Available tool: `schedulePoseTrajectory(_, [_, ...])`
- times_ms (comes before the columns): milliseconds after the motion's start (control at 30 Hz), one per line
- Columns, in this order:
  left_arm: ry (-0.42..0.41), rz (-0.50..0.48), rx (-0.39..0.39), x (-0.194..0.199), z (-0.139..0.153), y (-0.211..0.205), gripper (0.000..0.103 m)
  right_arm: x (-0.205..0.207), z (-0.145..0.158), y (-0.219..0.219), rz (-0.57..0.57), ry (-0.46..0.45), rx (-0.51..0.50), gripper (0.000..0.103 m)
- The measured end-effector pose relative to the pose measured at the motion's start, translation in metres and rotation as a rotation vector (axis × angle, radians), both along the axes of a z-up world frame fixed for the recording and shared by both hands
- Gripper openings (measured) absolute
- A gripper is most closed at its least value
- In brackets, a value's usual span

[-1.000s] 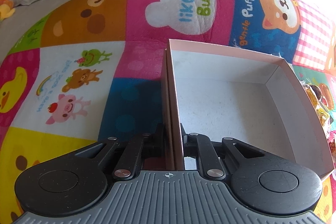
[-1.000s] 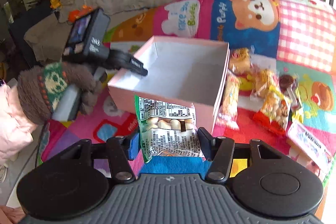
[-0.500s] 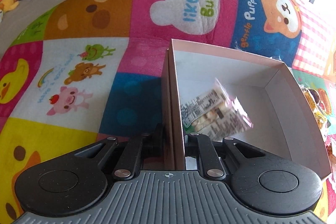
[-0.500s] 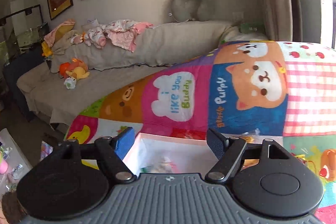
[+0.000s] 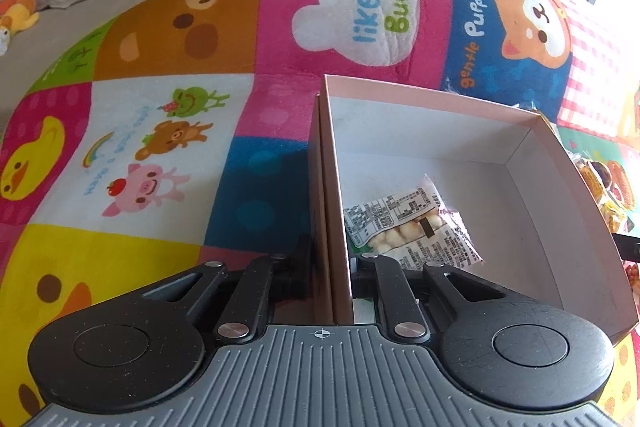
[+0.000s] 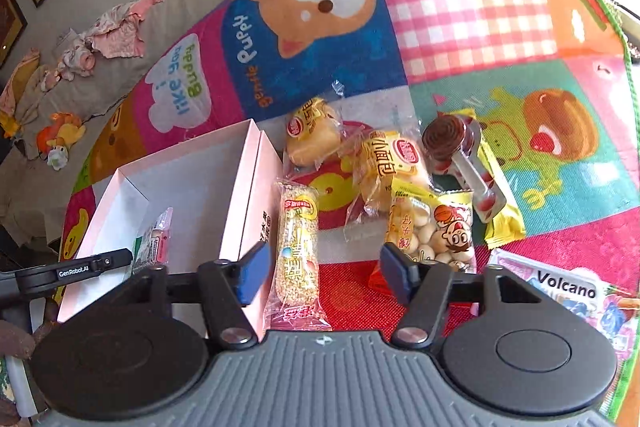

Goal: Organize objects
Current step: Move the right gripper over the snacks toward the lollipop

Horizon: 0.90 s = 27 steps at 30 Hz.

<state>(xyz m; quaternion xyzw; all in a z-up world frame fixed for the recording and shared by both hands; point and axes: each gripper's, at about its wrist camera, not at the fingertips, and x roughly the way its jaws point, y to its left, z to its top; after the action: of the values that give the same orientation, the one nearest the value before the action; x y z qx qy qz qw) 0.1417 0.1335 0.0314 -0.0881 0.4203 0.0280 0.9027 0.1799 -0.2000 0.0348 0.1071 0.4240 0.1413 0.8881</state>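
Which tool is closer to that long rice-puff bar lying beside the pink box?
Right. The right tool hangs open just over the rice-puff bar. The left tool is clamped on the pink box wall, on the box's far side from the bar.

Patchwork mat (image 6: 472, 3) bearing box and loose snacks.
Pink box (image 6: 252, 187) is sitting on the mat; just beside its wall are lying a rice bar (image 6: 298, 247), two bread packs (image 6: 310, 135), a ball-snack bag (image 6: 434, 227), a lollipop (image 6: 460, 151) and a Volcano pack (image 6: 568, 291).
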Motion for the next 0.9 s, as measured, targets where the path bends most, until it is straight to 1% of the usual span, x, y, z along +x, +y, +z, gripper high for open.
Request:
schedulePoseTrajectory(100, [0.011,0.004,-0.001,-0.002,-0.001,0.002,0.014,0.007,-0.003,0.013,0.005,-0.026,-0.028,0.046])
schedulePoseTrajectory(167, [0.015,0.008,-0.003,-0.002,-0.002,0.001,0.014,0.018,0.006,0.021,0.012,-0.078,-0.06,0.046])
schedulePoseTrajectory(233, [0.011,0.015,-0.007,-0.003,-0.004,0.002,0.013,0.041,0.02,0.029,0.014,-0.131,-0.09,0.046])
schedulePoseTrajectory(267, [0.009,0.017,-0.01,-0.004,-0.004,0.002,0.013,0.057,0.025,0.033,0.016,-0.14,-0.098,0.047])
schedulePoseTrajectory(300, [0.008,0.021,-0.014,-0.004,-0.004,0.003,0.013,0.076,0.028,0.036,0.012,-0.138,-0.105,0.052])
schedulePoseTrajectory(333, [0.008,0.024,-0.016,-0.004,-0.005,0.003,0.014,0.096,0.029,0.04,0.001,-0.13,-0.111,0.057])
schedulePoseTrajectory(367, [0.008,0.027,-0.018,-0.004,-0.005,0.003,0.014,0.115,0.028,0.044,-0.007,-0.117,-0.116,0.06])
schedulePoseTrajectory(433, [0.007,0.031,-0.013,-0.005,-0.005,0.002,0.013,0.153,0.02,0.053,-0.022,-0.067,-0.114,0.074])
schedulePoseTrajectory(467, [0.006,0.032,-0.01,-0.005,-0.005,0.001,0.013,0.169,0.013,0.057,-0.043,-0.044,-0.112,0.075])
schedulePoseTrajectory(567, [0.007,0.036,-0.013,-0.006,-0.004,0.001,0.013,0.205,-0.01,0.064,-0.069,0.049,-0.112,0.075])
schedulePoseTrajectory(600, [0.006,0.037,-0.018,-0.006,-0.004,0.002,0.013,0.211,-0.016,0.063,-0.067,0.076,-0.12,0.066])
schedulePoseTrajectory(633, [0.004,0.037,-0.023,-0.006,-0.004,0.003,0.013,0.211,-0.018,0.062,-0.055,0.076,-0.133,0.059])
schedulePoseTrajectory(700, [-0.002,0.035,-0.022,-0.007,-0.005,0.003,0.013,0.198,-0.017,0.057,0.006,0.068,-0.143,0.053])
schedulePoseTrajectory(767, [-0.01,0.037,-0.021,-0.007,-0.005,0.002,0.013,0.176,-0.015,0.049,0.064,0.078,-0.152,0.053])
schedulePoseTrajectory(900, [-0.025,0.047,-0.038,-0.009,-0.007,0.004,0.013,0.116,-0.011,0.035,0.162,0.089,-0.166,0.052])
